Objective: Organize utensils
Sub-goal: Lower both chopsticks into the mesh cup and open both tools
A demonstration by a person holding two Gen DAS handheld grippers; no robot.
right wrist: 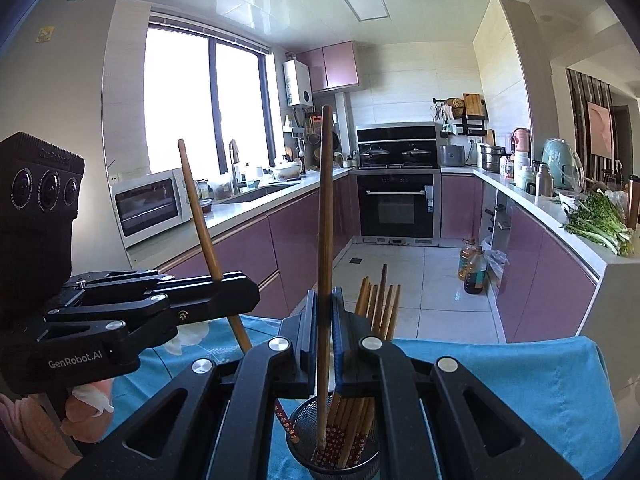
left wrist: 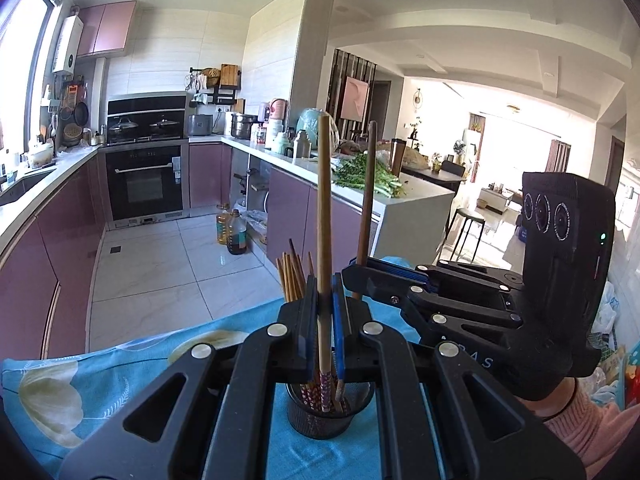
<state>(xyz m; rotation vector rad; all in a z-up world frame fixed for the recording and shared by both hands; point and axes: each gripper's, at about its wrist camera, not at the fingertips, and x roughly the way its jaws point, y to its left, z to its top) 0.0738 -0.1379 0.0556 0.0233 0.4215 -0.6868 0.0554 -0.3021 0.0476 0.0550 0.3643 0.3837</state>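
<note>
Currently, in the left wrist view, the left gripper [left wrist: 325, 312] is clamped on one wooden chopstick [left wrist: 323, 216] that stands nearly upright, its patterned lower end inside the black mesh holder [left wrist: 320, 420] at 6 o'clock. That holder stands on a worktop covered by a blue floral cloth [left wrist: 120, 372]. A bundle of chopsticks [left wrist: 294, 276] rises just behind the gripper at 11 o'clock. At 3 o'clock, the right gripper [left wrist: 358, 276] is clamped on a darker chopstick [left wrist: 368, 196], also near upright. A pink sleeve [left wrist: 588, 428] shows at 4 o'clock.

In the right wrist view, the right gripper [right wrist: 325, 312] is closed on its chopstick [right wrist: 325, 216], whose lower end sits in the mesh holder [right wrist: 308, 420] among other patterned chopsticks [right wrist: 352, 428]. At 9 o'clock, the left gripper [right wrist: 240, 292] holds its chopstick [right wrist: 196, 208] tilted, the patterned tip reaching the holder's left rim. More chopsticks [right wrist: 380, 304] stand at 1 o'clock.
</note>
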